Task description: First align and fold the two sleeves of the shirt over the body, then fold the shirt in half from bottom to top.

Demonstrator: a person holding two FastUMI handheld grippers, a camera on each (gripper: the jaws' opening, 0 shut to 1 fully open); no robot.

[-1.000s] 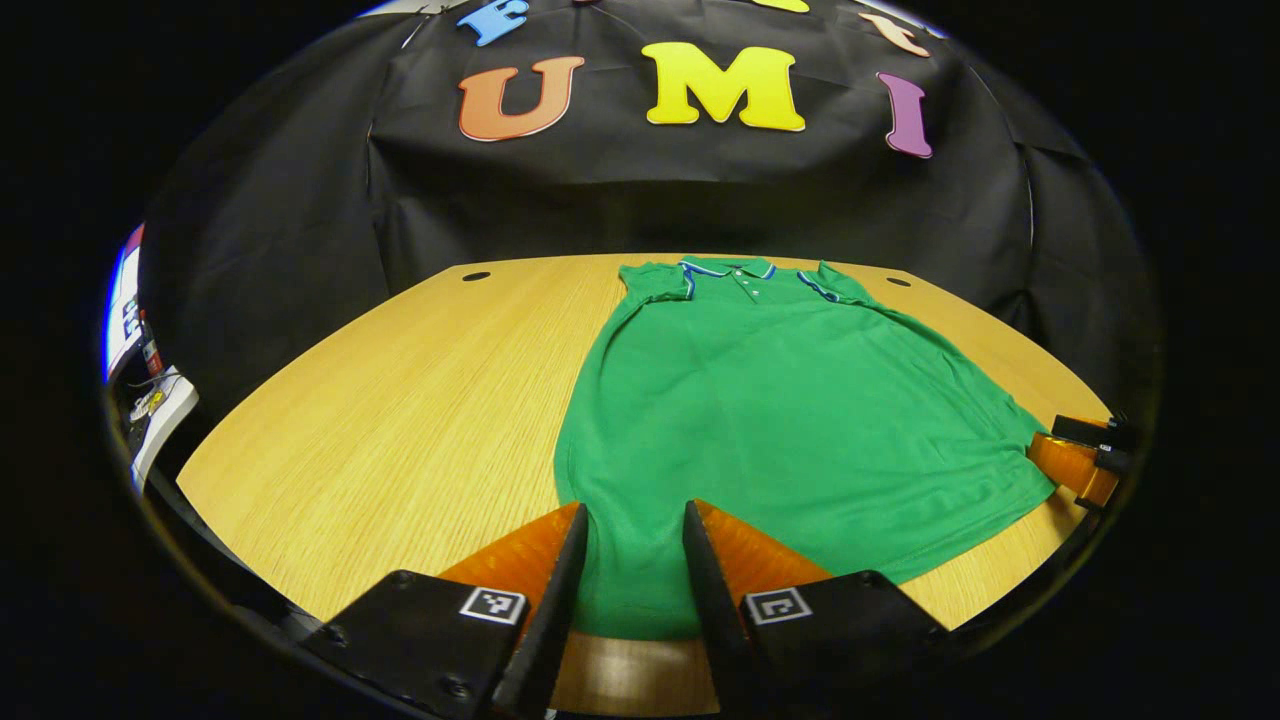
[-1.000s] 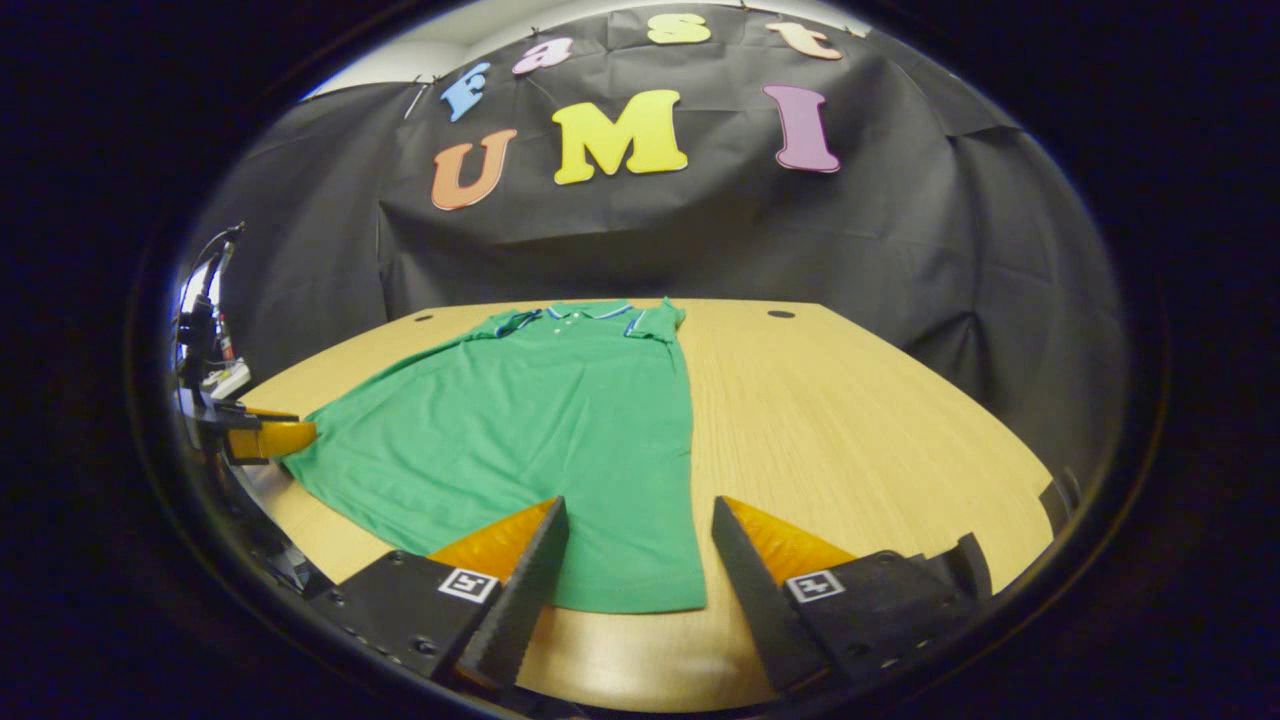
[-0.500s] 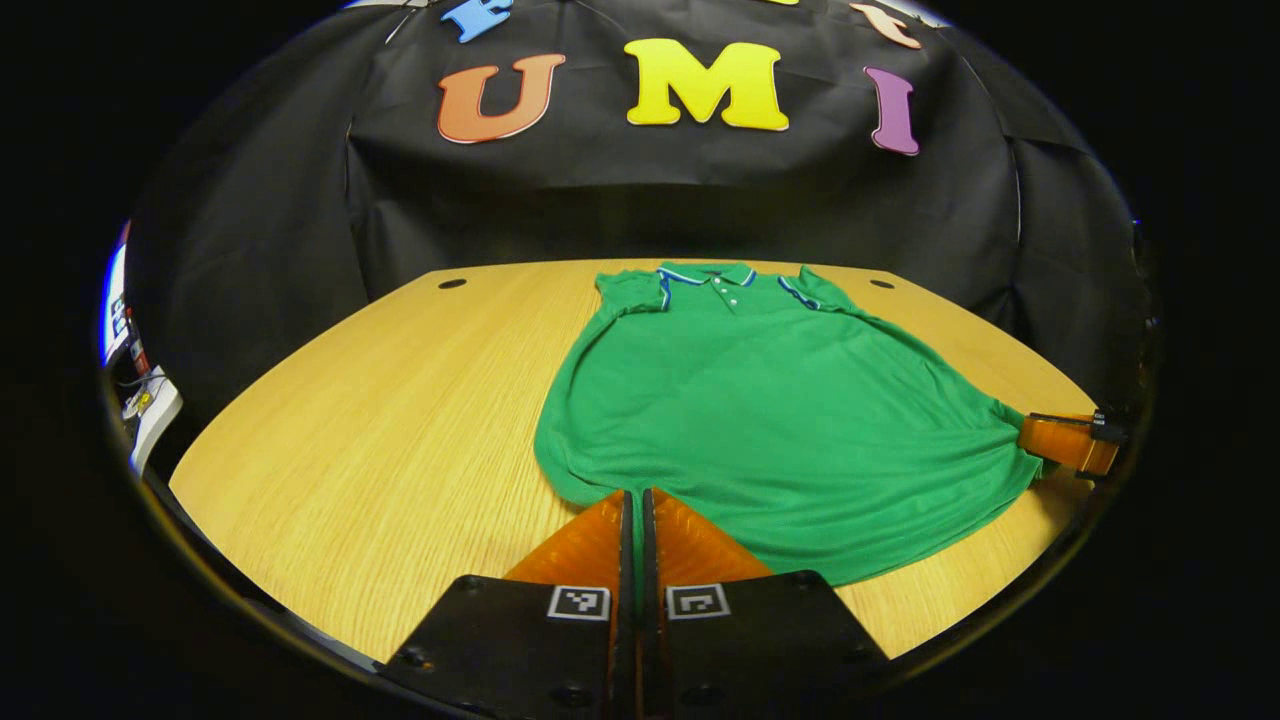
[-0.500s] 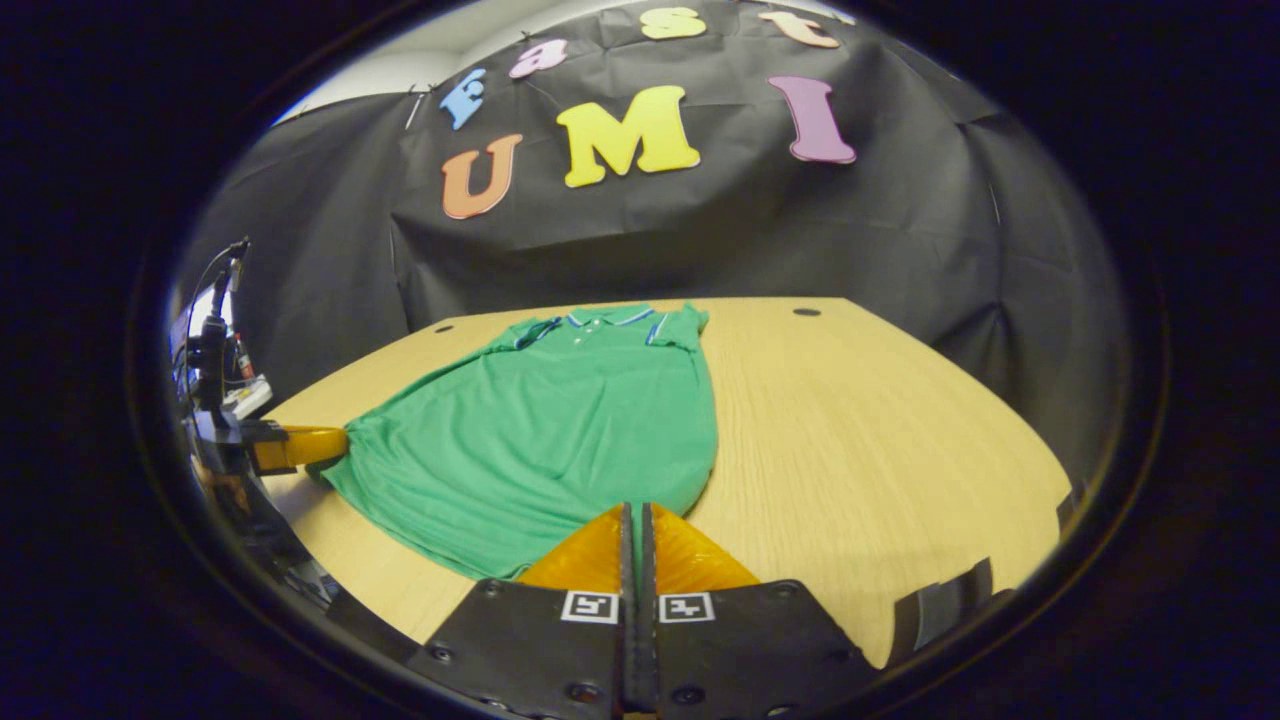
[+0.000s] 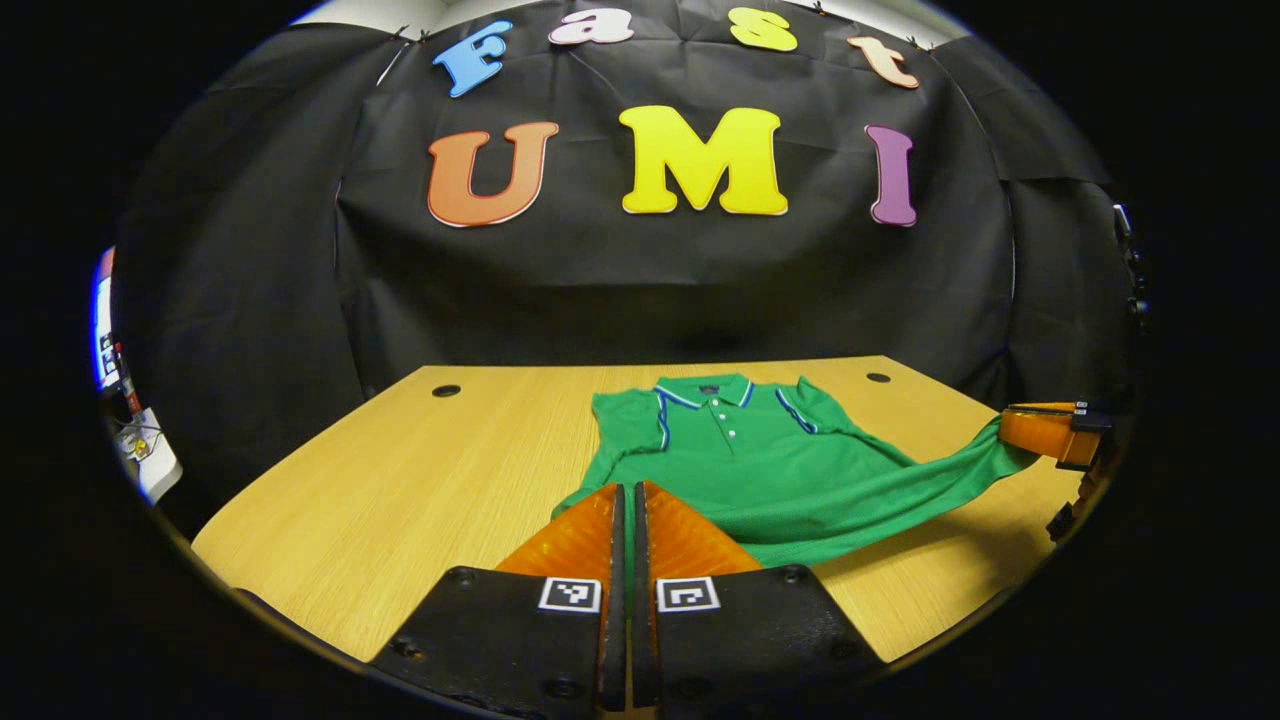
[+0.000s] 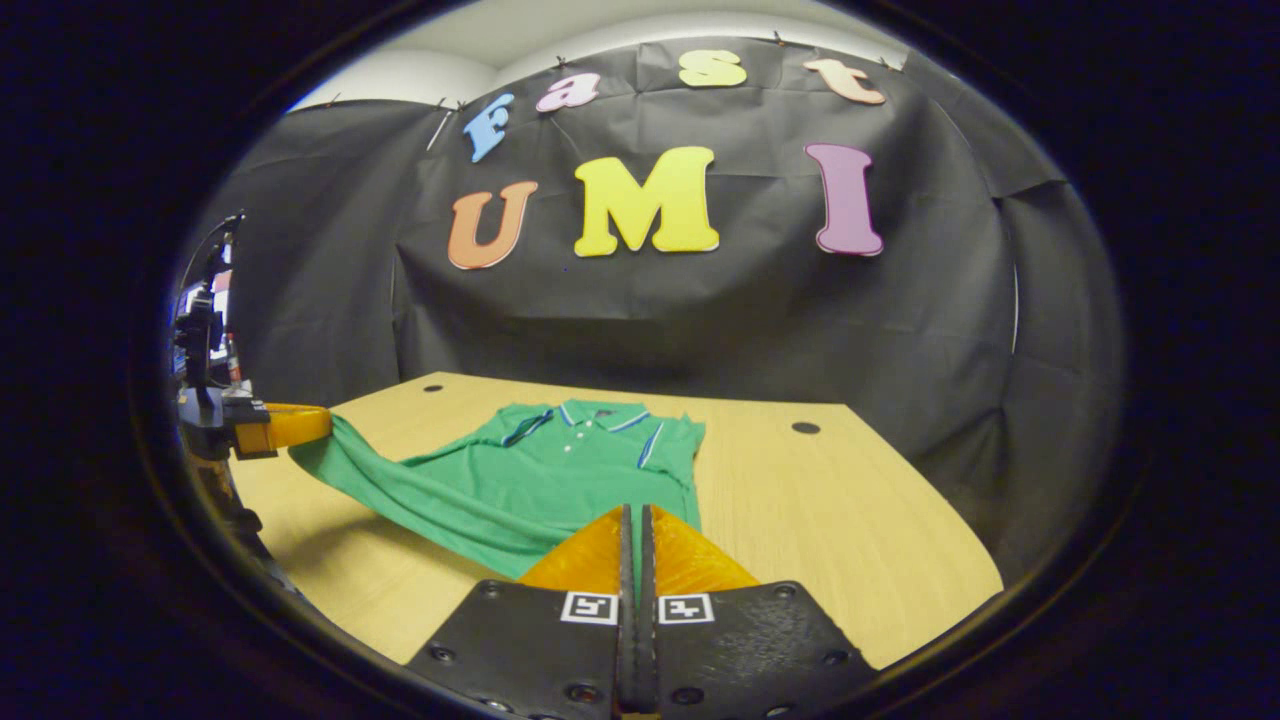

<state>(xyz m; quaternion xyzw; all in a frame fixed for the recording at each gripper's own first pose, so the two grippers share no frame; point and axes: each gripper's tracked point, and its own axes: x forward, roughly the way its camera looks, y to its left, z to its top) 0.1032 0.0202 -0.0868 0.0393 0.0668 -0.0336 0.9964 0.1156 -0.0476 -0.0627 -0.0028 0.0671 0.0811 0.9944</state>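
Green polo shirt: hem raised off the wooden table, collar end lying flat beyond both grippers.
Left gripper: fingers clamped on one hem corner.
Right gripper: fingers clamped on the other hem corner.

Green shirt with blue-and-white striped trim at collar and sleeves; light wood-grain table.

left gripper view: low, near table front, facing wall | right gripper view: same | shared: shirt
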